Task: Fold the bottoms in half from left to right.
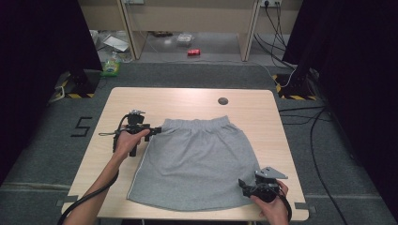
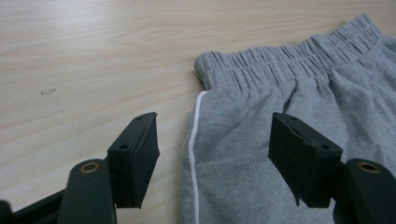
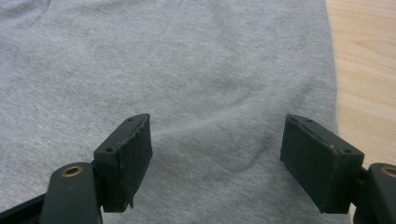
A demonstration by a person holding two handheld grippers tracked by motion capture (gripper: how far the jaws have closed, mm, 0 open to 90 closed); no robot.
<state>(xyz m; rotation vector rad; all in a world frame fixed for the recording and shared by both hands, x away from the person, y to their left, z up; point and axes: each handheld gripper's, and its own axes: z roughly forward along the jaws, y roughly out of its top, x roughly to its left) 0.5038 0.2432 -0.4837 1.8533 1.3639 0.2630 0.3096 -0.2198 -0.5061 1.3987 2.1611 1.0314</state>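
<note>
Grey shorts (image 1: 195, 161) lie flat on the wooden table (image 1: 187, 101), elastic waistband (image 2: 289, 60) at the far side. A white stripe (image 2: 192, 149) runs down their left edge. My left gripper (image 1: 157, 130) is open at the waistband's left corner, its jaws straddling the striped edge just above the cloth (image 2: 243, 154). My right gripper (image 1: 243, 185) is open over the near right corner of the shorts (image 3: 187, 93), with grey fabric between and beneath its jaws. Neither holds anything.
A dark round spot (image 1: 223, 101) sits on the table beyond the waistband. Bare wood (image 2: 93, 56) lies left of the shorts and along their right edge (image 3: 364, 60). Cables (image 1: 309, 126), a red can (image 1: 193, 52) and bottles lie on the floor beyond.
</note>
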